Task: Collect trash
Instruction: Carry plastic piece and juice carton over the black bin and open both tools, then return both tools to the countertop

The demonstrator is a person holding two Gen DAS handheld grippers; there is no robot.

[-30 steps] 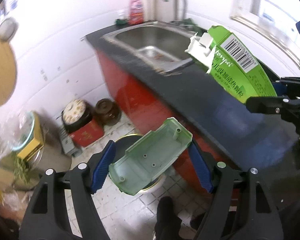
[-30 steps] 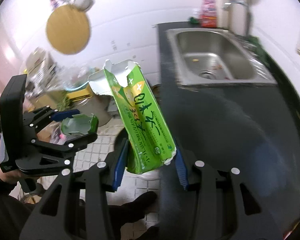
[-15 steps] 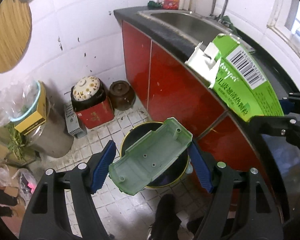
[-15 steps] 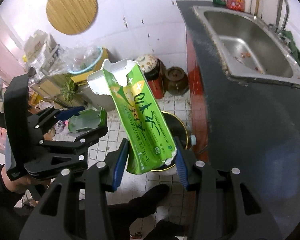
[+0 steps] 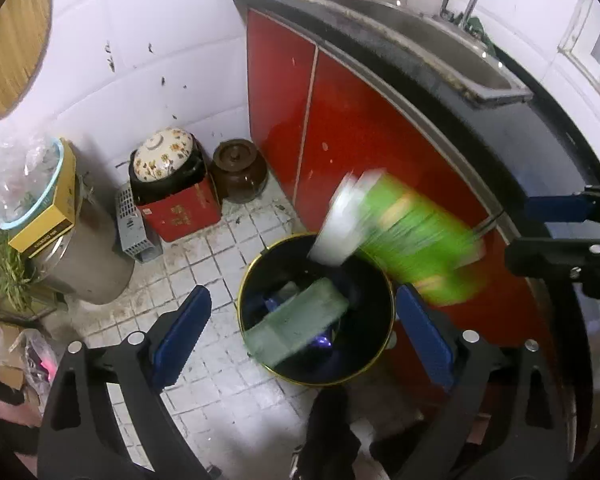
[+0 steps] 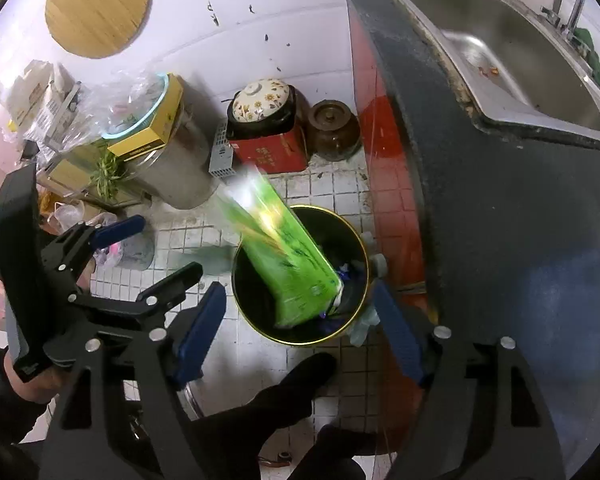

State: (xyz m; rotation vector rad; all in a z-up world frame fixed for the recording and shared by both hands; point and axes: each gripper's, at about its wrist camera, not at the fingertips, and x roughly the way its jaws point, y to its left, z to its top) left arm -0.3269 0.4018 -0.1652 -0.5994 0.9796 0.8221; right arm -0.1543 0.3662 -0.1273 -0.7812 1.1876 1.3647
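**Drop into bin: both items released**

Left gripper [image 5: 300, 328] at bottom centre of left wrist view, over bin [image 5: 256, 276]. Jaws just been opening, now spread wide; nothing pressed between pads. Pale green tray [image 5: 298, 326] blurred, inside bin rim at lower centre, apparently falling or just landed.

Right gripper [image 6: 296, 332] at bottom centre of right wrist view, same bin [image 6: 360, 248] below. Jaws just been opening, now well apart, gripping nothing. Green carton [image 6: 288, 264] blurred, clear of both pads, lower end already inside bin, upper end tilted toward upper left of frame. In left wrist view, carton [image 5: 404, 236] at centre right, white end over the rim.

Bin on tiled floor, just beside red cabinet [image 5: 364, 136]. Counter [image 6: 500, 220] fills right side of right wrist view; sink [image 6: 500, 52] at upper right.

Step judged: release, close to done for this pair. Carton not yet settled; could snag on rim.

Next move, by judgement: lift both grippers clear, confirm both items inside, then look along counter and floor for further trash. None identifiable here.
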